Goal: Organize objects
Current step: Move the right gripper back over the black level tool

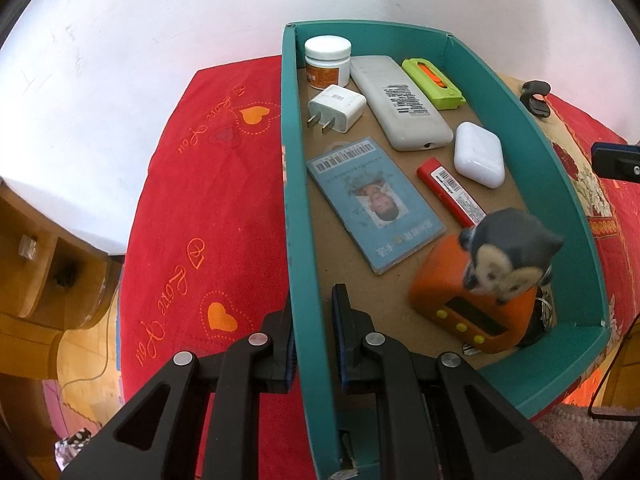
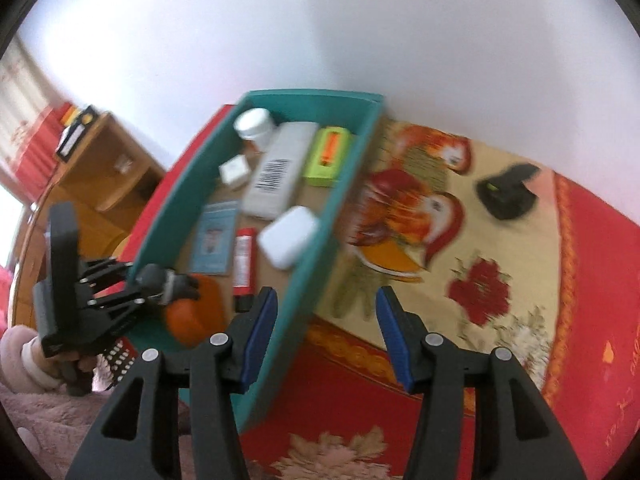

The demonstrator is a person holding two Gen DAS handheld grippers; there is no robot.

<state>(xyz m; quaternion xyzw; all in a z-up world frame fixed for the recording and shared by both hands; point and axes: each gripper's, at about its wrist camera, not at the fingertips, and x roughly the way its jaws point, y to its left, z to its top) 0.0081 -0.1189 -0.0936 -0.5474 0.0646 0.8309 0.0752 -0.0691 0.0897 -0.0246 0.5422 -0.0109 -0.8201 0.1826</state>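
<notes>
Bright, even daylight; white wall (image 1: pixel 140 60) washed out, shadows soft. Left wrist view sharp. Right wrist view motion-blurred throughout. Strong fisheye bending, dark vignette at corners of both.

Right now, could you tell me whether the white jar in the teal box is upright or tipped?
Upright: the white jar stands on its base in the teal box's far corner, lid on top.

Behind your work area a plain white wall (image 1: pixel 160 40), at your lower left a wooden cabinet (image 1: pixel 36 264), daylight entering from the left edge.
</notes>
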